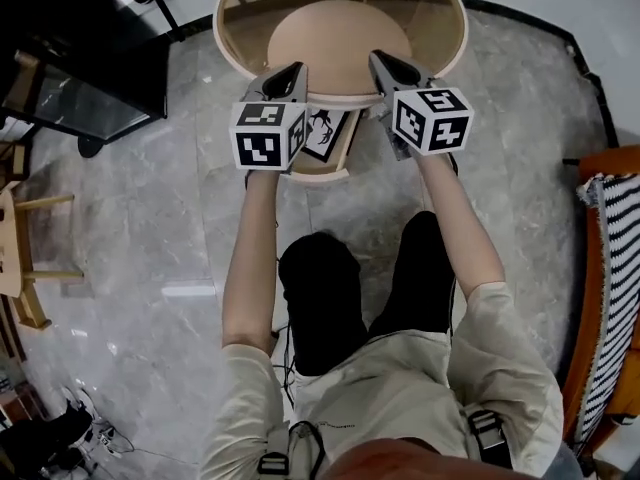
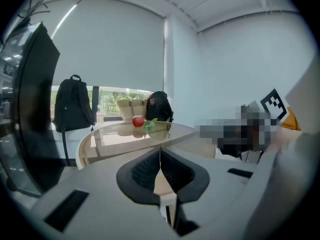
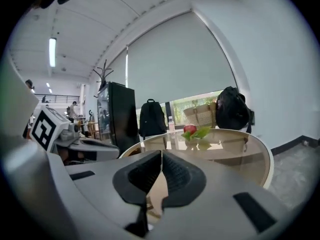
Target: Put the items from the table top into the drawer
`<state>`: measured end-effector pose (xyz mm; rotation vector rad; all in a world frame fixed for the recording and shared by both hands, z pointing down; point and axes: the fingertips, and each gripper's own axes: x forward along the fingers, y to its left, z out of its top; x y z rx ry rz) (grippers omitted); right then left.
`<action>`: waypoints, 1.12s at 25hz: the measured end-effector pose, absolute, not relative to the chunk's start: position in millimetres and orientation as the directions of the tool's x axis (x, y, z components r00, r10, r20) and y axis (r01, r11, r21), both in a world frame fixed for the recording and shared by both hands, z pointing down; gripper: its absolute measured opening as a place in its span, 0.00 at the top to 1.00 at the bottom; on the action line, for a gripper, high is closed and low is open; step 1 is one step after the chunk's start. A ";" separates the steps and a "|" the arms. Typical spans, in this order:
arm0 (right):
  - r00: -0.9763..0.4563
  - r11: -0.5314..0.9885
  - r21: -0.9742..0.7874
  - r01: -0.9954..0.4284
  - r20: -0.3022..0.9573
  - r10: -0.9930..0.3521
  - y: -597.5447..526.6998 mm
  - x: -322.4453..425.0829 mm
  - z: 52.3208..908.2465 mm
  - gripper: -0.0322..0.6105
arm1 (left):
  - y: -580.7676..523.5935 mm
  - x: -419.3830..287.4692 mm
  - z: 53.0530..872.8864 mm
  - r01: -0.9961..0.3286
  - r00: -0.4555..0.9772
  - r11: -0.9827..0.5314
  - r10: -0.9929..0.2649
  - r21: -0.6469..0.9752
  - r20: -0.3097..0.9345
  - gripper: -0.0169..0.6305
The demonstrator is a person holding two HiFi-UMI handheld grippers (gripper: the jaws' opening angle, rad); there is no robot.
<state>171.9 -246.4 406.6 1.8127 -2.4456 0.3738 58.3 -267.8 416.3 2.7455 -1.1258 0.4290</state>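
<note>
Left gripper [image 2: 160, 159]: jaws pressed together, nothing between the pads; held just short of the table's near rim, tilted a little below level.
Right gripper [image 3: 161, 161]: likewise clenched and empty; held beside the left one, well apart from the goods.
Table [image 1: 440, 28]: round, glass-topped, with a wooden rim.
Apple [image 2: 138, 120]: red, at the far edge of the glass; touching or just beside a green leafy item [image 2: 150, 125]; which of the two cannot be told.
Drawer [image 1: 318, 175]: pulled out under the near rim, below and between the two grippers; a flat sheet with black print [image 1: 325, 128] is seen in it; its kind is not made out.
Step judged: the reach for the first item; nothing is carried yet.
Method advised: one gripper's jaws to be opened wider than the apple before the glass is crossed; the approach to be made low and level; the pads to be set at the widest part of the fruit; closing to be gentle, as a smooth round skin is likely to slip or roll.
Caution: the green item to be kept out of the first grasp; the glass not to be struck by the fingertips.
Progress judged: early; both items lie on the top.
</note>
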 end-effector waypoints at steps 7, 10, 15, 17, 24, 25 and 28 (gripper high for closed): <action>-0.264 0.235 -0.141 -0.962 0.240 -0.934 -350.6 210.2 384.0 0.89 | -329.8 104.8 386.9 -0.656 0.718 -0.754 -0.622 0.005 0.312 0.94; -0.251 0.217 -0.148 -0.965 0.272 -0.929 -389.6 217.3 388.2 0.89 | -361.3 117.2 381.9 -0.646 0.724 -0.764 -0.612 0.001 0.319 0.94; -0.268 0.222 -0.167 -0.961 0.350 -0.897 -447.7 227.1 403.7 0.71 | -411.4 134.8 379.7 -0.640 0.724 -0.769 -0.602 0.001 0.338 0.94; -0.270 0.221 -0.170 -0.960 0.375 -0.887 -470.9 232.9 411.8 0.67 | -428.9 140.9 381.5 -0.639 0.719 -0.769 -0.601 -0.006 0.350 0.94; -0.188 0.143 -0.128 -0.981 0.500 -0.845 -530.5 260.5 442.4 0.74 | -464.4 156.1 401.5 -0.635 0.717 -0.773 -0.587 0.003 0.376 0.94; -0.172 0.128 -0.120 -0.984 0.508 -0.844 -534.6 264.8 443.4 0.82 | -466.0 156.5 404.0 -0.639 0.712 -0.769 -0.590 0.004 0.382 0.94; -0.157 0.114 -0.116 -0.987 0.509 -0.846 -539.7 270.7 442.6 0.89 | -469.5 150.9 403.9 -0.657 0.697 -0.754 -0.606 0.005 0.384 0.94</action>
